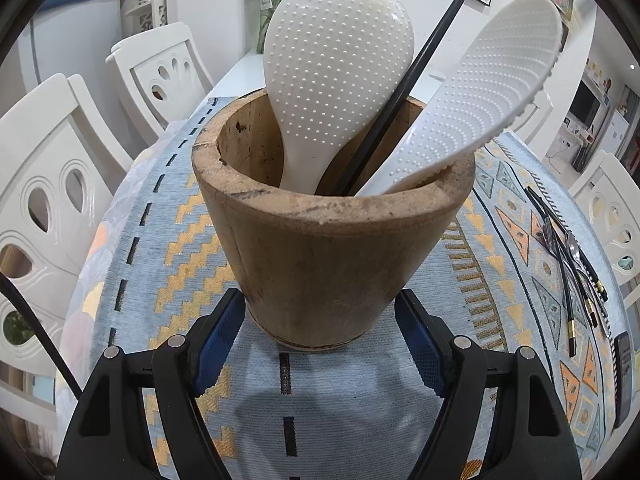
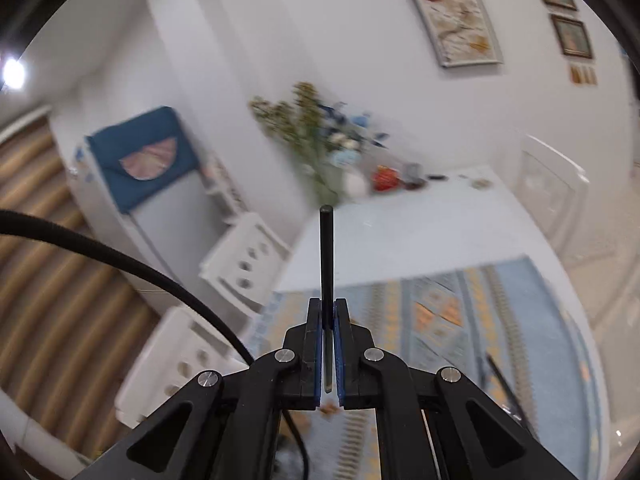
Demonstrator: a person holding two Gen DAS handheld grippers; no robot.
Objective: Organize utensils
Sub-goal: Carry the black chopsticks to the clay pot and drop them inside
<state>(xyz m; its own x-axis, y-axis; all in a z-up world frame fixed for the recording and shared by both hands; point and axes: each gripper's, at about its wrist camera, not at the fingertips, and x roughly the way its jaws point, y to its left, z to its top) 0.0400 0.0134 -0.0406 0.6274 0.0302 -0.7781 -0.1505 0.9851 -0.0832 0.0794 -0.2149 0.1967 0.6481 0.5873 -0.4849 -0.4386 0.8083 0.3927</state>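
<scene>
The left gripper (image 1: 320,328) clamps the base of a brown wooden utensil holder (image 1: 328,240), its blue pads pressed to either side of the tapered wall. The holder stands upright on the surface, on a blue patterned cloth (image 1: 168,216) with orange zigzags and triangles. Inside it lean two white dimpled rice paddles, one upright (image 1: 336,64) and one tilted to the right over the rim (image 1: 484,92), with a black chopstick (image 1: 404,92) slanting between them. More black chopsticks with gold bands (image 1: 576,276), lying with what looks like metal cutlery, rest on the cloth well to the right.

The right gripper (image 2: 328,308) is raised above the surface, closed narrowly on a single black chopstick (image 2: 327,252) that points straight forward past its fingertips. The room behind it is motion-blurred. No brand, label or legible writing shows anywhere.
</scene>
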